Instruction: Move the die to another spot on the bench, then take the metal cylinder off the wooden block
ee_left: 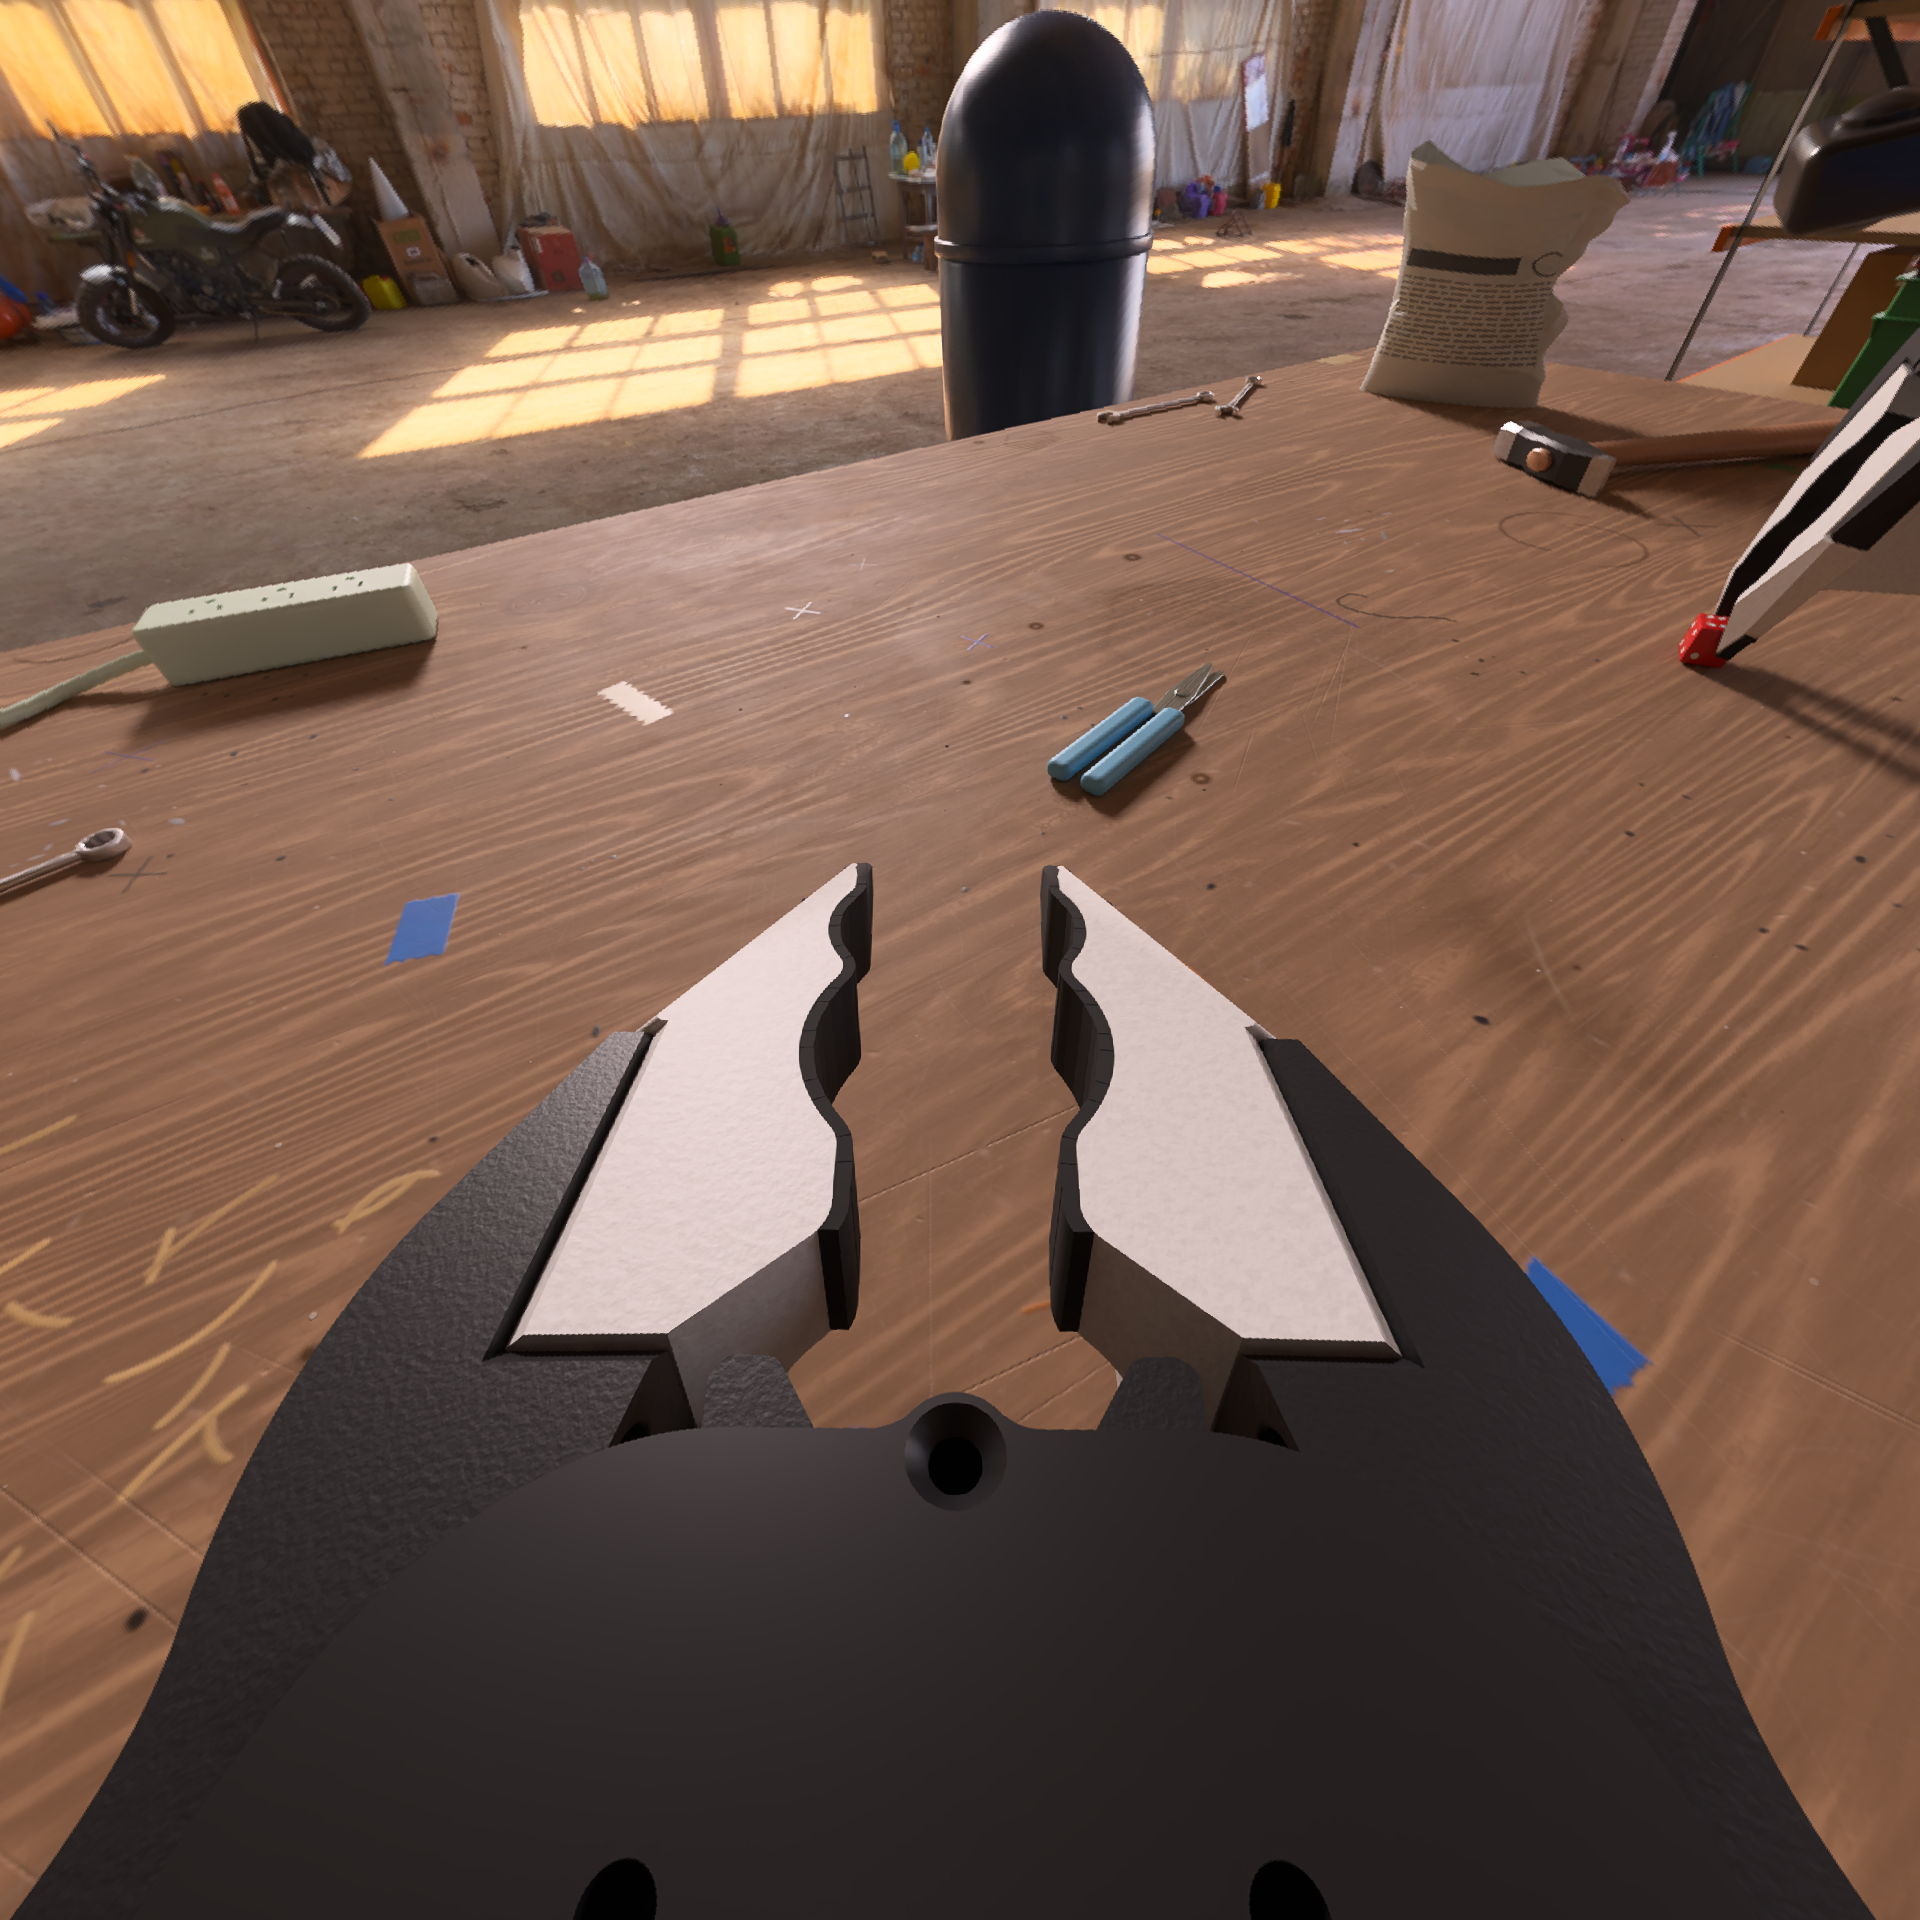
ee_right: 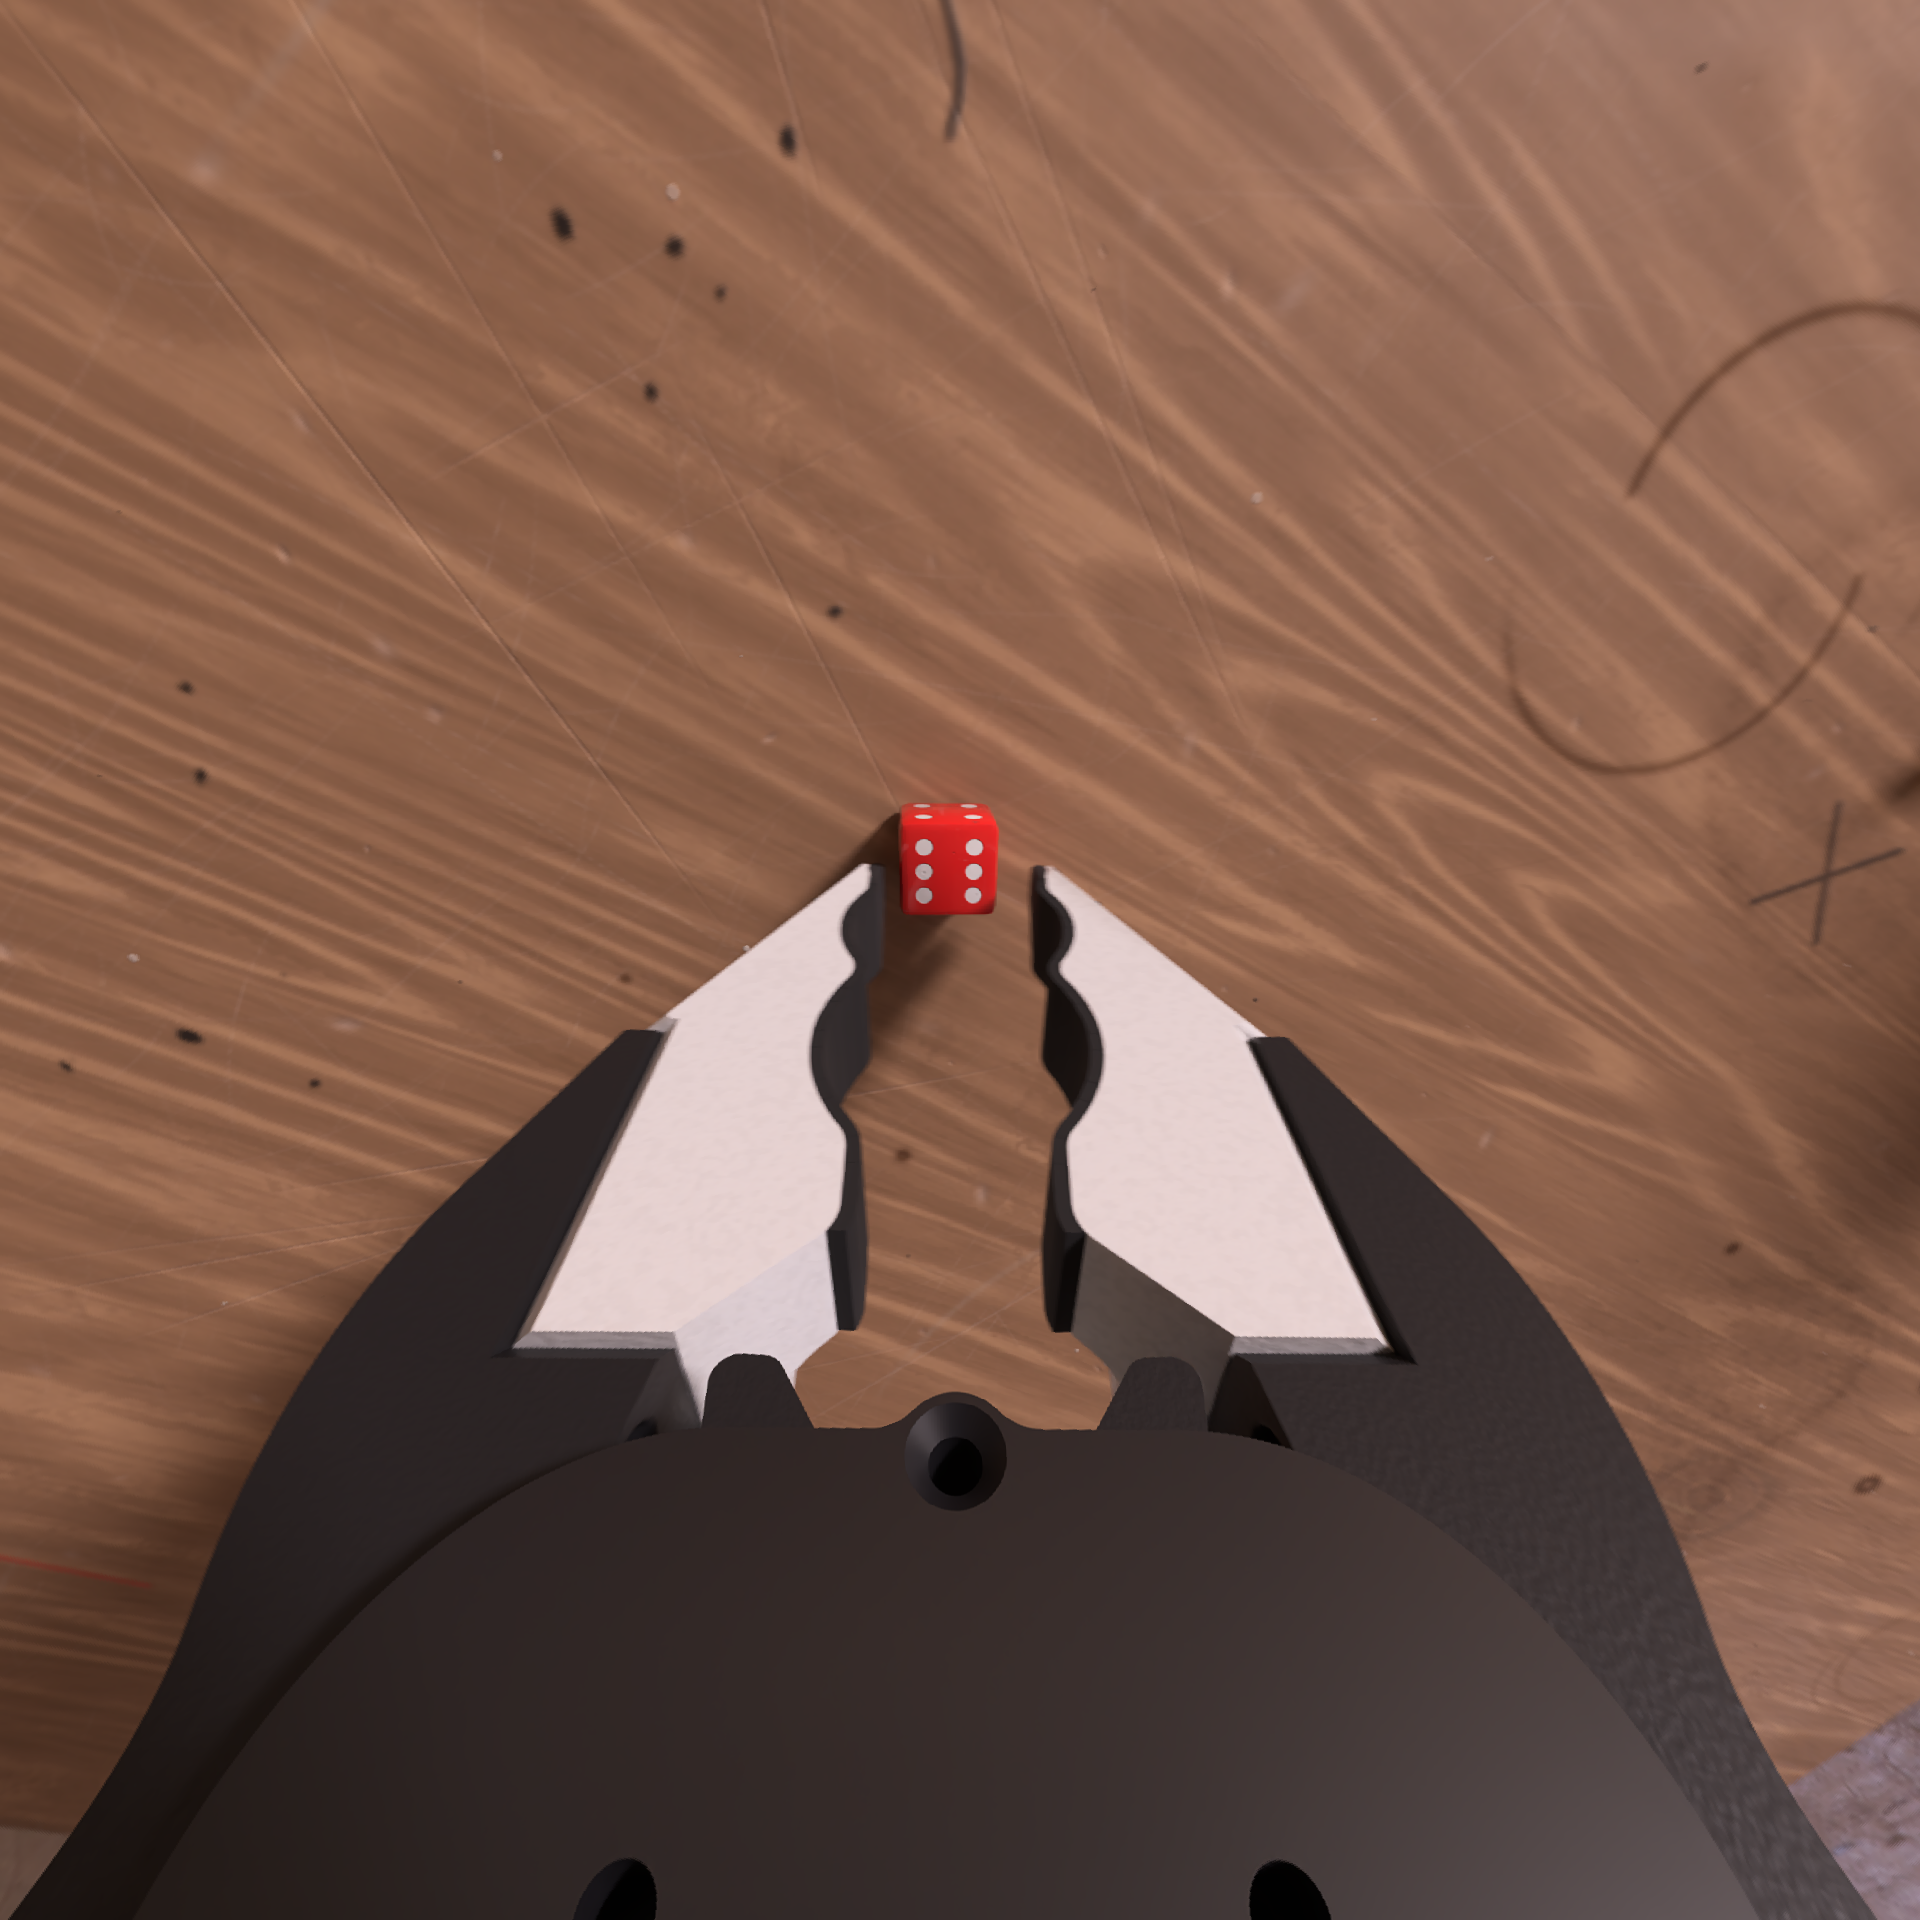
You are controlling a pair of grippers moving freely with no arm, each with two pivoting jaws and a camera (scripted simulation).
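Note:
A small red die (ee_right: 948,858) with white pips sits on the wooden bench (ee_right: 727,468). My right gripper (ee_right: 956,878) is open and points down at it. The die lies between the two fingertips, close to the left fingertip (ee_right: 868,883), with a gap to the right one. In the left wrist view the die (ee_left: 1702,641) shows at the far right, with the right gripper (ee_left: 1730,644) standing over it. My left gripper (ee_left: 956,878) is open and empty above the bench (ee_left: 935,582). No metal cylinder or wooden block shows in either view.
Blue-handled pliers (ee_left: 1127,732) lie ahead of the left gripper. A power strip (ee_left: 286,621) lies at the left, a ratchet wrench (ee_left: 68,857) nearer. A hammer (ee_left: 1621,454), two wrenches (ee_left: 1179,403) and a paper sack (ee_left: 1475,275) sit at the far right. A dark bin (ee_left: 1044,223) stands beyond the bench edge.

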